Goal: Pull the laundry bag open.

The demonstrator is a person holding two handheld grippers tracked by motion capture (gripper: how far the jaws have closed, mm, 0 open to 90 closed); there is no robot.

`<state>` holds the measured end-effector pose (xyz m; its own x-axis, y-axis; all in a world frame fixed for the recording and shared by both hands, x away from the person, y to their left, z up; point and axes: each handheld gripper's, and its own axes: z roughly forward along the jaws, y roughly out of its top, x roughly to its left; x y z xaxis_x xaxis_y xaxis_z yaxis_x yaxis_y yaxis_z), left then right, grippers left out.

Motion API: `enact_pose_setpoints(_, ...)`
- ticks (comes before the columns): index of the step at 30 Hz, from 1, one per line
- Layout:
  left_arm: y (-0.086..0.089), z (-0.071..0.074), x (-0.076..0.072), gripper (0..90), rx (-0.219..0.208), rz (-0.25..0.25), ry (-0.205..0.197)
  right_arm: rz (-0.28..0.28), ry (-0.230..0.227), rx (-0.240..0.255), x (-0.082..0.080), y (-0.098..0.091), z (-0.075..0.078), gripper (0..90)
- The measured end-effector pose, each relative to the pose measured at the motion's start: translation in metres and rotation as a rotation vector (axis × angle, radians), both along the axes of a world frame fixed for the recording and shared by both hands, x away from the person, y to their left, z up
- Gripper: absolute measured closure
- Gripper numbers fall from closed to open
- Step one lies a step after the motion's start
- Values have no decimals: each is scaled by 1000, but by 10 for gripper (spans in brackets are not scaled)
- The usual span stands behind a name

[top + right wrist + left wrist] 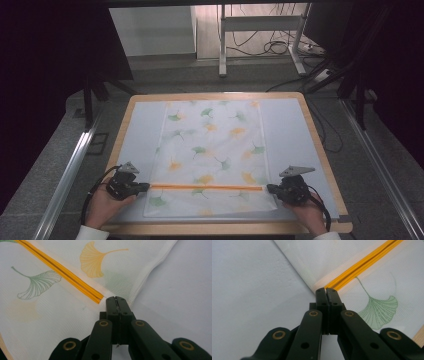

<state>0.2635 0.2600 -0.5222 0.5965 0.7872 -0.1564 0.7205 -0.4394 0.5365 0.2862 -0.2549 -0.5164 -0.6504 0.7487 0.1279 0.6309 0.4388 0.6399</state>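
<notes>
A white cloth (210, 150) printed with green and orange ginkgo leaves lies flat on a pale blue mat (140, 130). An orange strip (206, 187) crosses the cloth near its front edge. My left gripper (148, 186) is shut on the cloth's left edge at the strip's left end. In the left gripper view the gripper (326, 290) pinches the hem where the orange strip (364, 262) ends. My right gripper (268, 188) is shut on the right edge at the strip's other end. The right gripper view has that gripper (115, 299) closed on the hem beside the orange strip (62, 272).
The mat covers a wooden table (215, 95) with rounded corners. Metal rails (70, 170) run along both sides on the grey floor. A white stand (260, 35) and loose cables (275, 47) sit beyond the table's far edge.
</notes>
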Motion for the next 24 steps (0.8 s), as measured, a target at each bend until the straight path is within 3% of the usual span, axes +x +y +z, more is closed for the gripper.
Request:
enact_pose_setpoints(10,-4,13,-5,873,-33,-7,-71,5,-17,-13,-2,0,1,896)
enact_pose_setpoints(15,-3,22,-8,728,-101,36,-120,6,-28,-8,-3,0,2,894)
enact_pose_setpoints(18,-5,23,-6,646,-115,45,-147,8,-34,10,-3,-1,3,889)
enact_pose_setpoints(21,-9,23,-3,633,-136,56,-164,24,-46,30,-5,-2,6,793)
enact_pose_setpoints(24,-13,24,1,558,-140,66,-178,41,-67,36,-6,1,7,726)
